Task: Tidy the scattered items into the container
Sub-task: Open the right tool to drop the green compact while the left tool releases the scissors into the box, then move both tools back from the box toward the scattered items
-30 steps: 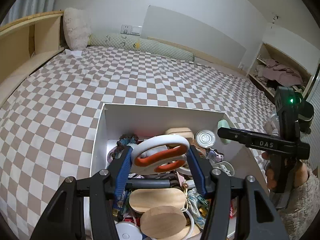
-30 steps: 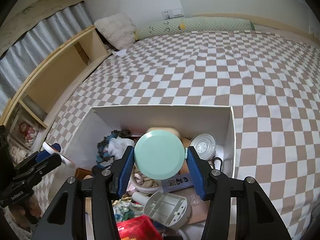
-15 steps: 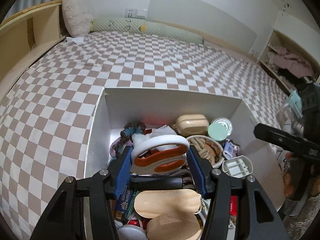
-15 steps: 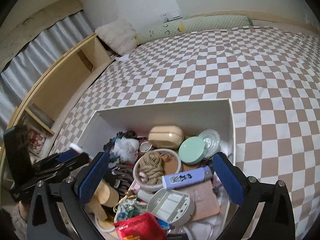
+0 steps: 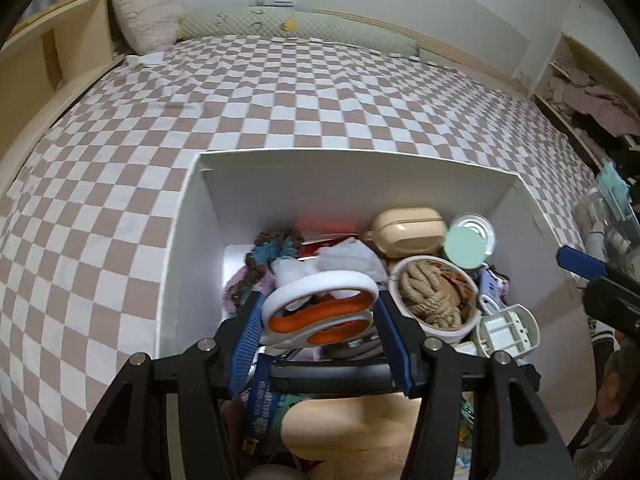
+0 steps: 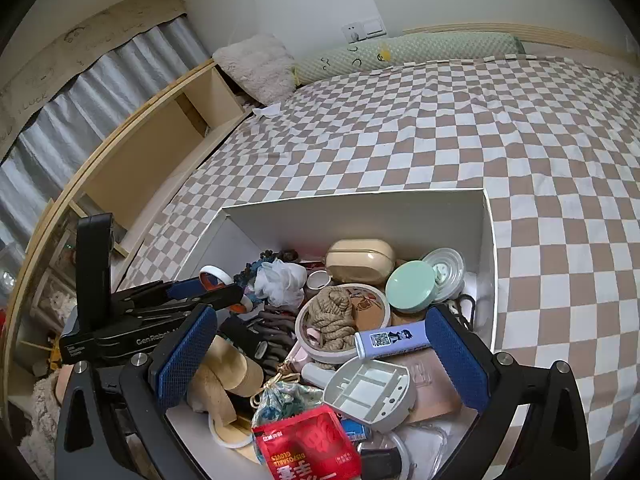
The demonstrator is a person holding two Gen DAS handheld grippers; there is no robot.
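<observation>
A white box on the checked bed holds several small items. My left gripper hangs low over the box's near left part, its blue pads against the white and orange handles of the scissors; its jaws are opening. From the right wrist view the left gripper and the scissors show at the box's left side. My right gripper stands wide open above the box's near part with nothing between its fingers. A mint round case lies inside at the back right.
In the box lie a tan case, a bowl with rope, a purple tube, a red packet and wooden discs. Wooden shelves run along the bed's left; a pillow and bolster lie at the head.
My right gripper opened wide and let go of the mint round case, which now lies in the box. My left gripper sank toward the box with the scissors.
</observation>
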